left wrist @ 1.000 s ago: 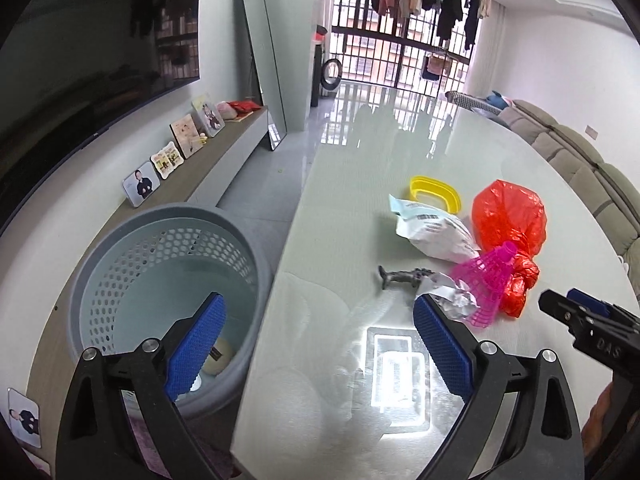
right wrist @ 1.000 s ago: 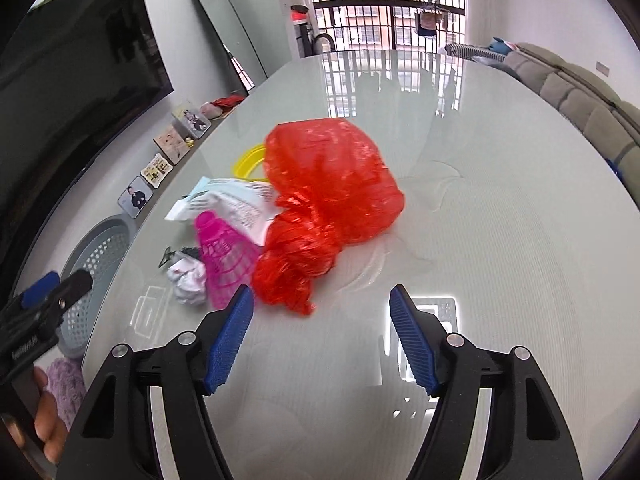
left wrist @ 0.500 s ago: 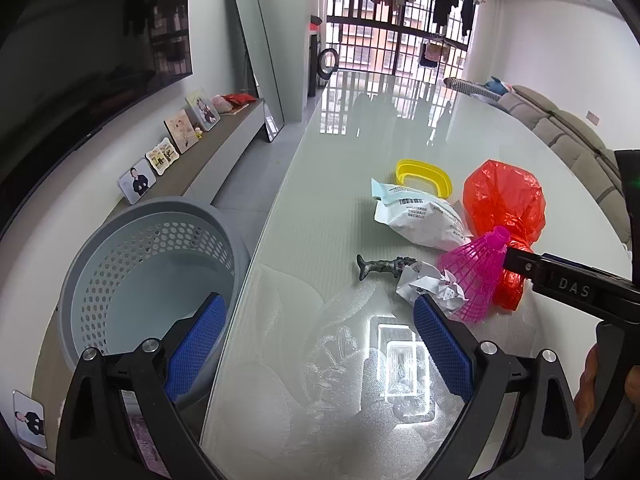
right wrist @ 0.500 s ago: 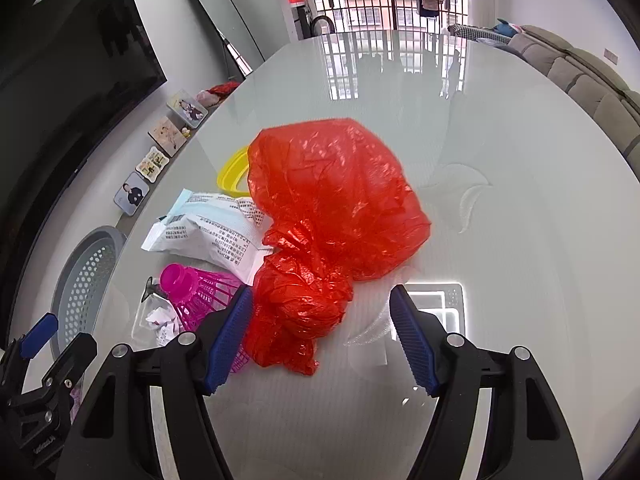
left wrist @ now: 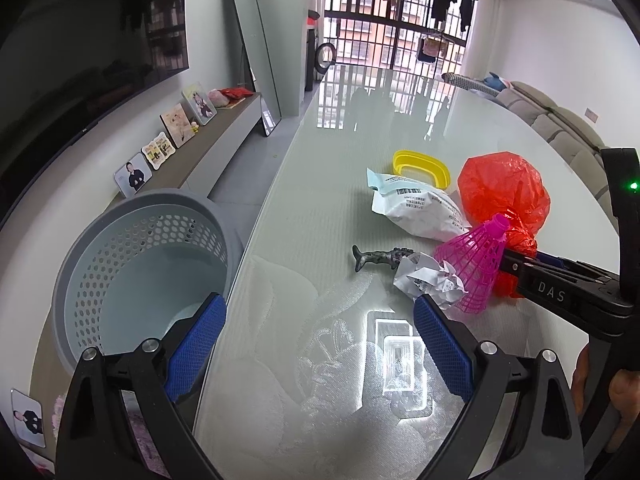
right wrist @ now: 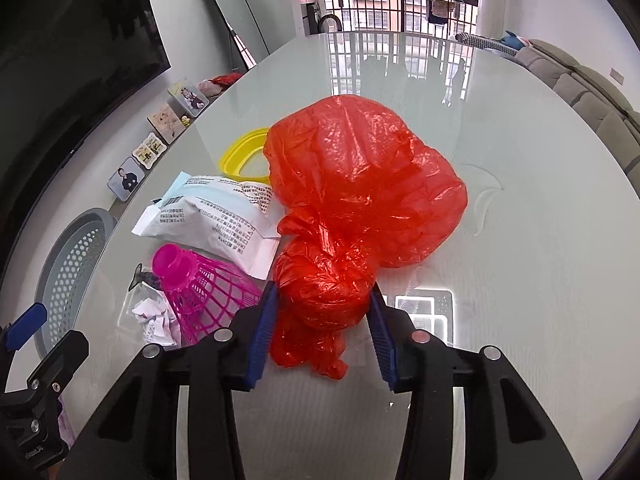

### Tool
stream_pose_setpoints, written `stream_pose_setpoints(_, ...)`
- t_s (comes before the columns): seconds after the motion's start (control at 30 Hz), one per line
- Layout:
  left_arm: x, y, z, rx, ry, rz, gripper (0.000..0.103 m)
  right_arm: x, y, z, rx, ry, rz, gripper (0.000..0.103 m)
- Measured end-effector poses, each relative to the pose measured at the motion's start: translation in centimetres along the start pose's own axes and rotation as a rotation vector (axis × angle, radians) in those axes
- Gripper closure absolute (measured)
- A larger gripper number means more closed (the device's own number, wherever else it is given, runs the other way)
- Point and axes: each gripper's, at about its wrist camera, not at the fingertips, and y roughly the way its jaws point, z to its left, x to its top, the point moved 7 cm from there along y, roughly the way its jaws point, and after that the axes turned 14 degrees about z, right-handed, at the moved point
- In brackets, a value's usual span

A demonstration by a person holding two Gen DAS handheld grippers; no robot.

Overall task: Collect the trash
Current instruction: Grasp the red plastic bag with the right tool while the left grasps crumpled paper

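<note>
A red plastic bag [right wrist: 360,200] lies on the glass table [right wrist: 540,280], also seen in the left wrist view [left wrist: 502,192]. My right gripper [right wrist: 324,324] is open, its jaws on either side of the bag's knotted lower lump; I cannot tell if the pads touch it. Beside it lie a pink shuttlecock [right wrist: 208,288], a crumpled paper [right wrist: 154,320], a white packet [right wrist: 216,220] and a yellow ring [right wrist: 244,152]. My left gripper [left wrist: 320,340] is open and empty over the table's left edge, beside the grey basket [left wrist: 136,264].
A small dark toy figure [left wrist: 378,258] lies next to the crumpled paper [left wrist: 428,280]. Photo frames [left wrist: 160,148] stand on a low shelf at the left wall. A sofa [left wrist: 568,132] runs along the right.
My right gripper has moved forward to the red bag and its jaws have narrowed around the knotted lump. My left gripper has drifted slightly right of the basket.
</note>
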Motion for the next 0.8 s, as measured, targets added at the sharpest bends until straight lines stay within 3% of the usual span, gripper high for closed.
stream_pose_setpoints(0.53, -0.2, -0.1, -0.9, -0.001, 0.027, 0.009, 0.010, -2.1, -4.1, -2.8, 0.031, 0.061, -0.107, 0.066)
stream_pose_setpoints(0.8, -0.3, 0.7, -2.5, -0.018, 0.059, 0.032, 0.010, -4.3, -4.4, -5.5, 0.040, 0.109, -0.101, 0.066)
